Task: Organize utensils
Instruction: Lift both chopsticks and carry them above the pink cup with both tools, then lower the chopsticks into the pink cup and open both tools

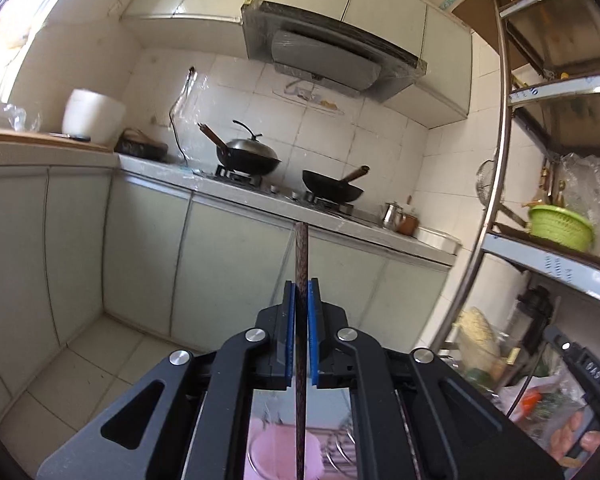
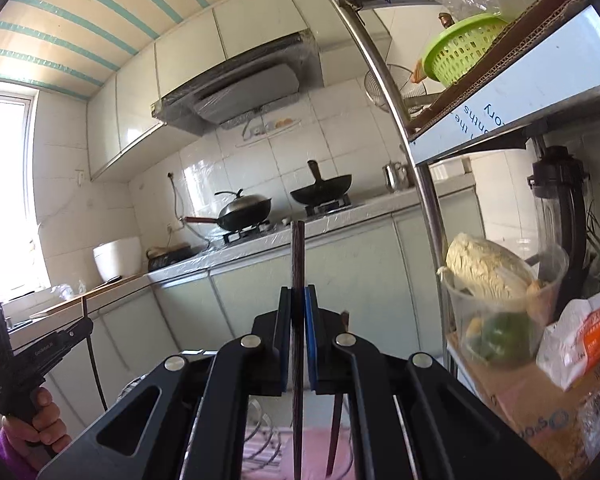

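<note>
My left gripper point(image 1: 301, 286) is shut on a dark wooden chopstick point(image 1: 301, 252) that stands upright between the blue pads point(image 1: 287, 312), its top above the jaws and its lower end over a pink container point(image 1: 276, 452). My right gripper point(image 2: 298, 292) is shut on a second dark chopstick point(image 2: 298, 256), also upright. Another dark chopstick point(image 2: 336, 412) stands just right of the right gripper, over a pink surface point(image 2: 320, 456). The left gripper's body and the hand holding it point(image 2: 24, 364) show at the lower left of the right wrist view.
A metal shelf rack point(image 2: 424, 184) stands on the right with a green basket point(image 2: 460, 52), bagged food point(image 2: 484, 268) and boxes. Across the floor a counter point(image 1: 260, 196) carries two woks point(image 1: 332, 188) on a stove and a white rice cooker point(image 1: 92, 116). A wire rack point(image 2: 260, 440) sits below.
</note>
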